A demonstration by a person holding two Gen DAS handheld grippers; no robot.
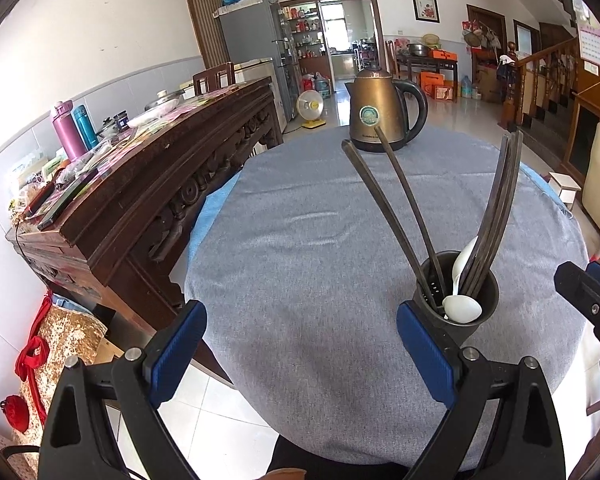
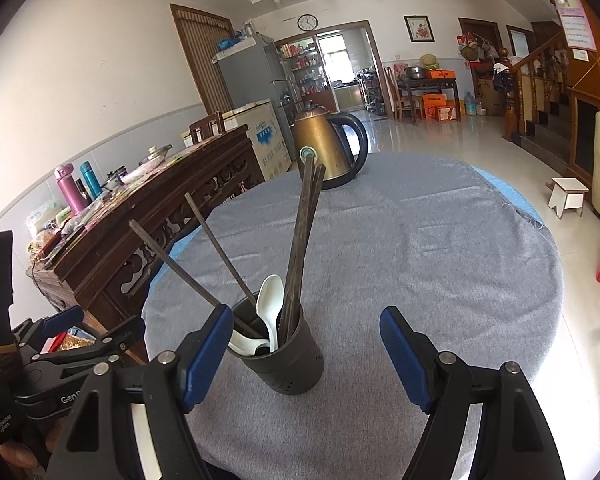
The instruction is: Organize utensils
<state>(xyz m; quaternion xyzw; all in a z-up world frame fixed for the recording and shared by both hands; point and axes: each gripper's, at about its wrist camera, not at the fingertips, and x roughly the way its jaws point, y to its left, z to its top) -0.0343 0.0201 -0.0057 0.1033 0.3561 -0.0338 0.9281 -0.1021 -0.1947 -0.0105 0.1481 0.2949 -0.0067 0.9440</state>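
A dark perforated utensil holder (image 1: 466, 312) (image 2: 286, 364) stands on the grey-clothed round table (image 1: 308, 264) (image 2: 420, 248). It holds several dark chopsticks (image 1: 496, 216) (image 2: 300, 240) and white spoons (image 1: 462, 308) (image 2: 270, 304). My left gripper (image 1: 300, 344) is open and empty, the holder just beyond its right finger. My right gripper (image 2: 306, 356) is open and empty, with the holder between its fingers, nearer the left one. The right gripper shows at the edge of the left wrist view (image 1: 588, 292), and the left one in the right wrist view (image 2: 88, 332).
A bronze electric kettle (image 1: 380, 112) (image 2: 324, 144) stands at the table's far side. A carved dark wood sideboard (image 1: 140, 184) (image 2: 140, 224) with bottles and clutter runs along the left. A small white stool (image 2: 568, 196) stands on the floor at right.
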